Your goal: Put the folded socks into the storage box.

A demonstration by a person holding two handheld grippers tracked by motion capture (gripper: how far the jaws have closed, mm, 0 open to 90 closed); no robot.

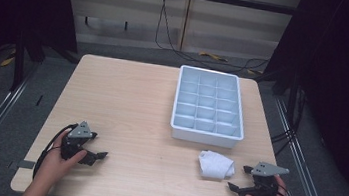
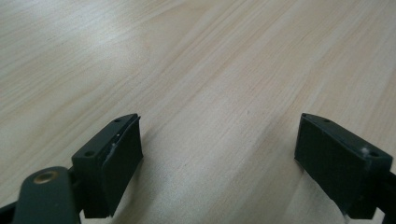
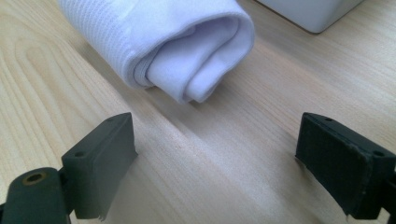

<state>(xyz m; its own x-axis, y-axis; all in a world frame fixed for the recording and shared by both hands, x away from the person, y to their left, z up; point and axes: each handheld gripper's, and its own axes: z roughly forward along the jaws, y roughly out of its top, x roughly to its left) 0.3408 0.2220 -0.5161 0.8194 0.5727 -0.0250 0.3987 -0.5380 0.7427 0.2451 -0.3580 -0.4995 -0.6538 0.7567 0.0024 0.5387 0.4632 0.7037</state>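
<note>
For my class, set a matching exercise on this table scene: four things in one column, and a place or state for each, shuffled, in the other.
Things:
1. rolled white cloth
2. divided tray
3. left tool
4. right tool

Places or states:
A. far right part of the table, compartments empty
B. open over bare wood, near left
C. open, facing the cloth roll's end
D. lying just in front of the tray

Pairs: 1-D, 2-A, 3-B, 4-C

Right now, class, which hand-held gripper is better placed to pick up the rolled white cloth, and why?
The right hand-held gripper. Its open jaws point at the cloth, which lies just ahead of them near the tray. The left hand-held gripper is open too, but sits across the table with bare wood ahead.
</note>
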